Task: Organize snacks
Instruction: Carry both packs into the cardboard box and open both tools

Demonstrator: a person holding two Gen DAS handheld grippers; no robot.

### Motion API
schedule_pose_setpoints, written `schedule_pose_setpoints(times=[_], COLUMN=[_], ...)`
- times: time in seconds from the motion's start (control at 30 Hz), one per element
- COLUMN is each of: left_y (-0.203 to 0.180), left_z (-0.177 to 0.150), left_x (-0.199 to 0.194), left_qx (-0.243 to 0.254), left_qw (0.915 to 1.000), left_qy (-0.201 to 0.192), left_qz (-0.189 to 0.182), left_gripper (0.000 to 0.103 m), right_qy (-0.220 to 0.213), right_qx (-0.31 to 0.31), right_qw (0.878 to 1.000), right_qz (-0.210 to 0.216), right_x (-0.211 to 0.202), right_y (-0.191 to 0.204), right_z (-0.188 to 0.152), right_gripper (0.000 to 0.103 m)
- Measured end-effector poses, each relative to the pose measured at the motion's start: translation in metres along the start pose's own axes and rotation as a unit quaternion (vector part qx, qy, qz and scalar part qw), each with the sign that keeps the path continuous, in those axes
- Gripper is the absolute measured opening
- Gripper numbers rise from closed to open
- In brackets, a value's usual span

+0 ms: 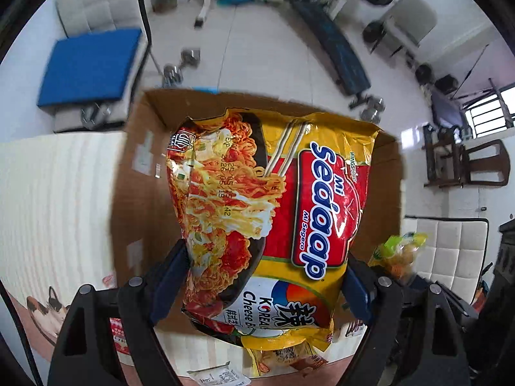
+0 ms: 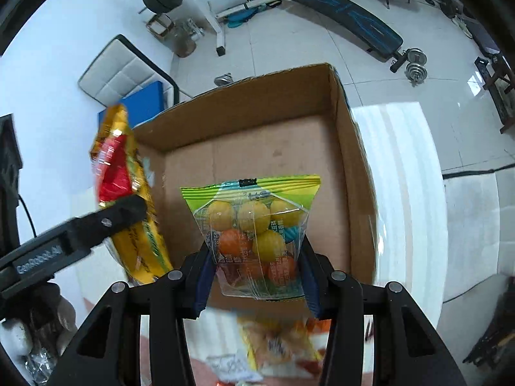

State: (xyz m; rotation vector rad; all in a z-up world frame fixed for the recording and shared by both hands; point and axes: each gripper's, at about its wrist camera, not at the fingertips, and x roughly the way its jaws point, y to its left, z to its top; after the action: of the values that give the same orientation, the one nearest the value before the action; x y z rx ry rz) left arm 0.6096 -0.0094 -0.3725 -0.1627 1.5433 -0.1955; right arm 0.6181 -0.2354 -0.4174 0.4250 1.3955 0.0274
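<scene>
My left gripper (image 1: 264, 286) is shut on a yellow and red Mi Sedaap noodle packet (image 1: 273, 212) and holds it above the open cardboard box (image 1: 141, 193). My right gripper (image 2: 257, 276) is shut on a clear bag of yellow and orange candy balls (image 2: 254, 234) and holds it over the same box (image 2: 351, 167), whose floor is bare. The noodle packet (image 2: 128, 193) and the left gripper's fingers (image 2: 106, 222) show at the left of the right wrist view. The candy bag (image 1: 399, 251) shows at the right of the left wrist view.
The box stands on a white table (image 2: 405, 186). More snack packets (image 2: 280, 347) lie on the table below the grippers, blurred. Gym benches, dumbbells (image 2: 415, 64) and padded chairs (image 1: 96, 6) stand on the tiled floor beyond.
</scene>
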Motion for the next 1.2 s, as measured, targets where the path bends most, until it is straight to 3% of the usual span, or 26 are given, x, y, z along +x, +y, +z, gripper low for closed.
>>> schedule_pose_setpoints(times=[0.1, 0.27, 0.5, 0.53, 0.6, 0.63, 0.8, 0.97, 1.2], left_y=[0.001, 0.002, -0.01, -0.012, -0.014, -0.015, -0.024, -0.031, -0.03], left_z=[0.016, 0.03, 0.03, 0.031, 0.034, 0.033, 0.023, 0.007, -0.01], left_x=[0.033, 0.072, 0.091, 0.094, 0.097, 0.097, 0.083, 0.058, 0.022], left_qx=[-0.008, -0.002, 0.004, 0.006, 0.004, 0.003, 0.008, 0.019, 0.028], left_qw=[0.9992, 0.9974, 0.995, 0.9946, 0.9941, 0.9942, 0.9958, 0.9978, 0.999], left_qy=[0.038, 0.068, 0.092, 0.096, 0.099, 0.1, 0.086, 0.058, 0.009], left_qz=[0.003, 0.024, 0.038, 0.041, 0.043, 0.04, 0.03, 0.026, 0.033], left_gripper=[0.085, 0.085, 0.086, 0.086, 0.087, 0.088, 0.089, 0.089, 0.089], right_qy=[0.015, 0.043, 0.076, 0.087, 0.095, 0.094, 0.097, 0.086, 0.067], right_qx=[-0.001, -0.003, -0.015, -0.013, -0.015, -0.019, -0.04, -0.056, -0.058], right_qw=[1.0, 0.998, 0.996, 0.995, 0.994, 0.994, 0.993, 0.991, 0.992], right_qz=[-0.012, -0.037, -0.042, -0.041, -0.043, -0.047, -0.059, -0.084, -0.085], right_x=[0.027, 0.073, 0.104, 0.107, 0.112, 0.113, 0.104, 0.084, 0.054], right_y=[-0.001, -0.009, -0.009, -0.01, -0.011, -0.01, -0.001, 0.009, 0.012], right_z=[0.023, 0.048, 0.061, 0.062, 0.064, 0.066, 0.061, 0.051, 0.04], right_gripper=[0.05, 0.05, 0.051, 0.053, 0.08, 0.082, 0.094, 0.095, 0.095])
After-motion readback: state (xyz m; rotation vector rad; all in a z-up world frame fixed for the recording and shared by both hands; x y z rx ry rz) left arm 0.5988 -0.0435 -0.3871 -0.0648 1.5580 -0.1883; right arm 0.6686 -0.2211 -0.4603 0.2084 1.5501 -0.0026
